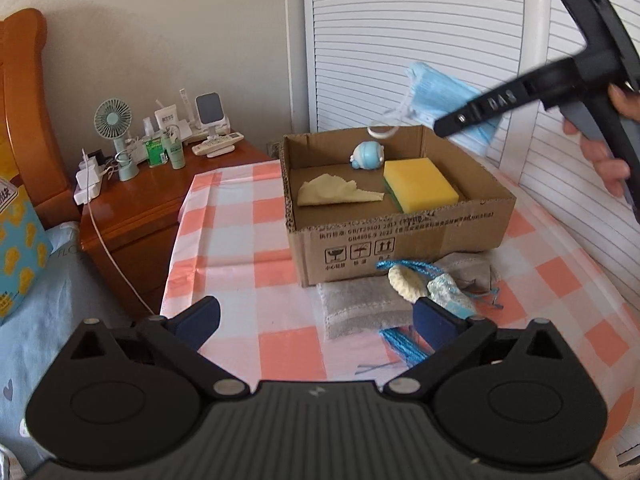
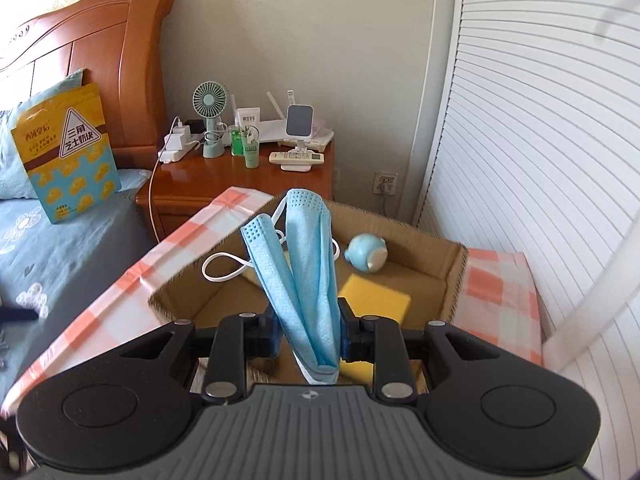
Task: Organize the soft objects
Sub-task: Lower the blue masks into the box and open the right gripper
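A cardboard box stands on the checked table and holds a yellow sponge, a pale yellow cloth and a blue round toy. My right gripper is shut on a folded blue face mask and holds it above the box; the mask also shows in the left wrist view. My left gripper is open and empty, low over the table. A grey pouch, crocheted pieces and blue string lie before the box.
The table has a pink-and-white checked cloth. A wooden nightstand with a fan, bottles and a remote stands at the left. A bed with a yellow snack bag is further left. White louvred doors are at the right.
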A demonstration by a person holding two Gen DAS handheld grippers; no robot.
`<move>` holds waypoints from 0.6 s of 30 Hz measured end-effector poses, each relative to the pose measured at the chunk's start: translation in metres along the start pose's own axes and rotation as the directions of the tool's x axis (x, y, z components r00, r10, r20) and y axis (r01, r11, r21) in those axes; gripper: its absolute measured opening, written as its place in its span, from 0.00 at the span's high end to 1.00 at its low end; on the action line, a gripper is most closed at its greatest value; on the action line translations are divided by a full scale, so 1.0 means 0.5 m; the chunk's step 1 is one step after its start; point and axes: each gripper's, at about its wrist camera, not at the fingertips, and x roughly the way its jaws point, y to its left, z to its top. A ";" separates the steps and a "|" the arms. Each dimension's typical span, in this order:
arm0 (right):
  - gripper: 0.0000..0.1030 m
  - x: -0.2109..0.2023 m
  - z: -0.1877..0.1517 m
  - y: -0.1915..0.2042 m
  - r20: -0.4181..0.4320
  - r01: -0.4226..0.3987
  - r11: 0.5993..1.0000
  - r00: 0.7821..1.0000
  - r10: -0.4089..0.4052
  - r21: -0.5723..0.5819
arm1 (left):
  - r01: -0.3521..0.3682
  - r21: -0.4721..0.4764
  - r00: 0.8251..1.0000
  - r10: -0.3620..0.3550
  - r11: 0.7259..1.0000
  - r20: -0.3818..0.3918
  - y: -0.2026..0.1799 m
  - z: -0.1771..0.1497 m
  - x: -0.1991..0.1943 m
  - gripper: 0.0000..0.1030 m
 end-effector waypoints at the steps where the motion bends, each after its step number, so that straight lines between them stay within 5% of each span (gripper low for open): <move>1: 0.71 0.014 0.013 0.004 -0.001 -0.001 1.000 1.000 0.001 -0.006 | -0.004 -0.009 1.000 0.004 1.000 -0.005 0.001 -0.007 -0.003 0.01; 9: 0.66 0.138 0.115 0.033 -0.017 0.012 1.000 1.000 -0.012 -0.008 | -0.060 -0.085 0.994 0.052 0.995 -0.092 0.019 -0.079 -0.008 0.01; 11: 0.40 0.162 0.129 0.035 -0.033 0.010 1.000 0.999 -0.009 0.005 | -0.070 -0.100 0.993 0.059 0.993 -0.105 0.022 -0.090 -0.009 0.01; 18: 0.10 0.156 0.104 0.042 -0.036 0.038 0.999 0.999 -0.037 0.026 | -0.080 -0.106 0.992 0.068 0.991 -0.109 0.024 -0.100 -0.017 0.01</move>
